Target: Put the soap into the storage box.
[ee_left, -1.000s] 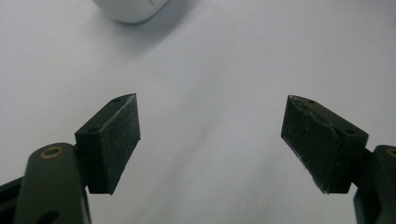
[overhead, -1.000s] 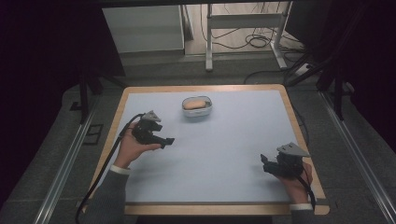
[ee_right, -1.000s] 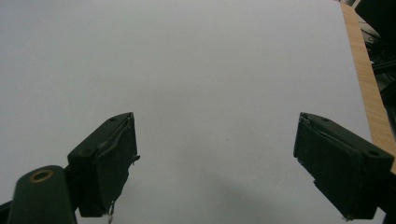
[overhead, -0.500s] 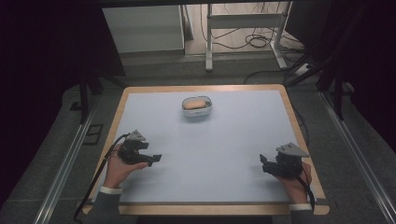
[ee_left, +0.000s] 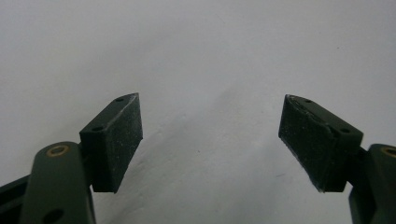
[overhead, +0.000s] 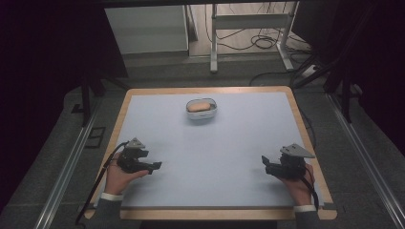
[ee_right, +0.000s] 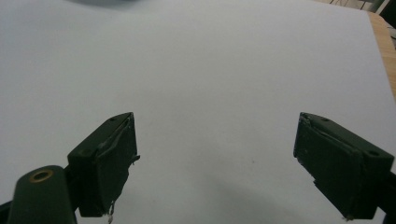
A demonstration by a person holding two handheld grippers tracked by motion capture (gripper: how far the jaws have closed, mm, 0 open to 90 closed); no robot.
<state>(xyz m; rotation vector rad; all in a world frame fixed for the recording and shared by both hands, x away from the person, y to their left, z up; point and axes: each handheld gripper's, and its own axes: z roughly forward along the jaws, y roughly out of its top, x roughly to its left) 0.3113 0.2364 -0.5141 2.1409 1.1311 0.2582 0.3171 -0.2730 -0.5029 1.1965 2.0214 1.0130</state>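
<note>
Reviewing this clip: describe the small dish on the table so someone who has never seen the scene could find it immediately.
Start at the pale blue table top with its wooden border. Look toward the far edge, near the middle: a small white dish sits there, holding something tan and rounded. It is the one loose item on the table, far from both hand-held claws.

I've got a small white bowl (overhead: 201,109) up in the upper middle of the high view, sitting flat, with an orange-tan lump (overhead: 199,105) lying inside it.

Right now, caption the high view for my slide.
Both open tools, left tool and right tool, rest near the table's front; bowl sits far.
</note>
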